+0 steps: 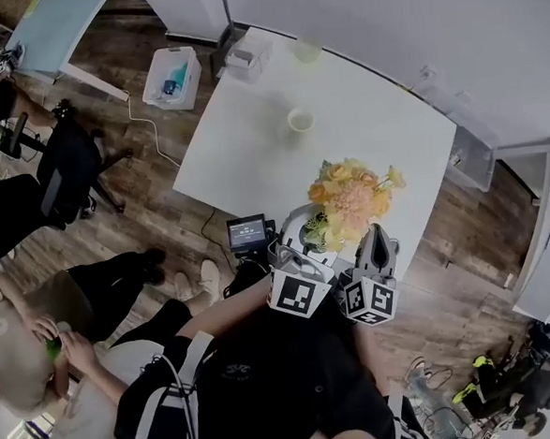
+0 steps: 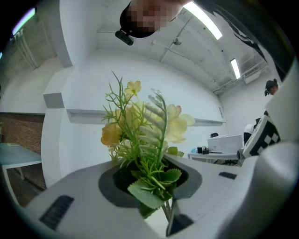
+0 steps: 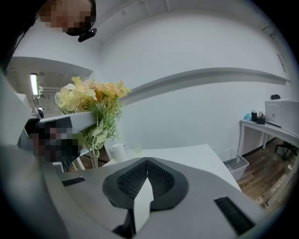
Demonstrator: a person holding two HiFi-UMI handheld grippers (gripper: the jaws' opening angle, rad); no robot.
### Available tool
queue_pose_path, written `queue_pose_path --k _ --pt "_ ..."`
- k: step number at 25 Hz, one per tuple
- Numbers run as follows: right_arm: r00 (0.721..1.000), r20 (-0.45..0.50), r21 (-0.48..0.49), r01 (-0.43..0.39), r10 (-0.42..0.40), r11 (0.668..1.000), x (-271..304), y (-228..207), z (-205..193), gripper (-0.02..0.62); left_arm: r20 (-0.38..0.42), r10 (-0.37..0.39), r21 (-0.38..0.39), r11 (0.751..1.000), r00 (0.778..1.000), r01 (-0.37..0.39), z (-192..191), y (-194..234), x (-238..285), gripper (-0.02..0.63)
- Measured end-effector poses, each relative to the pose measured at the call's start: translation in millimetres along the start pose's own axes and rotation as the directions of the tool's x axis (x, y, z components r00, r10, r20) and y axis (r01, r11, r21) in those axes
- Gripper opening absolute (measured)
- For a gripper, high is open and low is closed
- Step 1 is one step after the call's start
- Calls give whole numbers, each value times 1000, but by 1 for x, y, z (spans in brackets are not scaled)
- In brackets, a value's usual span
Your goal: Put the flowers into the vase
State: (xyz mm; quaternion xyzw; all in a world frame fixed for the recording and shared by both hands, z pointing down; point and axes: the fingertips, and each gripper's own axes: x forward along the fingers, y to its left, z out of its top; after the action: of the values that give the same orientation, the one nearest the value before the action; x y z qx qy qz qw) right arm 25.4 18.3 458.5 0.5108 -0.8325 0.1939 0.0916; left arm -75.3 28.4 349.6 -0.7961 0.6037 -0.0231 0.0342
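Flowers (image 2: 140, 126) sit clamped by their stems in my left gripper (image 2: 150, 181), stems roughly upright. My right gripper (image 3: 145, 179) is closed on nothing. The vase (image 1: 300, 120) stands mouth-up on the table (image 1: 243, 160), well ahead of the bunch, so I judge the left hand carries forward.

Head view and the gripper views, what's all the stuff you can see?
flowers: one bunch, yellow and orange, over the table's near edge
table: one, white, middle
vase: one, pale, on the table
cup: one, pale green, table's far edge
bin: one, whitish, floor beside the table
office chair: one, black, left
small screen: one, black, beside the table's near edge
seated person: one, black trousers, lower left
left gripper: one, grey, shut on the flowers' stems
right gripper: one, grey, shut, empty
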Motion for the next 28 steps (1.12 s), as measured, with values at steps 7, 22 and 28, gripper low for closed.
queue_pose_path --k 7,22,28 --pt "999 -8 -1 51 -51 999 17 61 -16 15 -16 -7 -4 1000 1000 7 -14 78 -35 146" --pt "998 11 89 -56 55 994 55 31 -11 16 31 121 90 988 992 -124 52 110 2 146" --pt "1000 13 113 -12 11 994 58 22 -11 15 194 179 119 972 965 -204 109 155 23 146"
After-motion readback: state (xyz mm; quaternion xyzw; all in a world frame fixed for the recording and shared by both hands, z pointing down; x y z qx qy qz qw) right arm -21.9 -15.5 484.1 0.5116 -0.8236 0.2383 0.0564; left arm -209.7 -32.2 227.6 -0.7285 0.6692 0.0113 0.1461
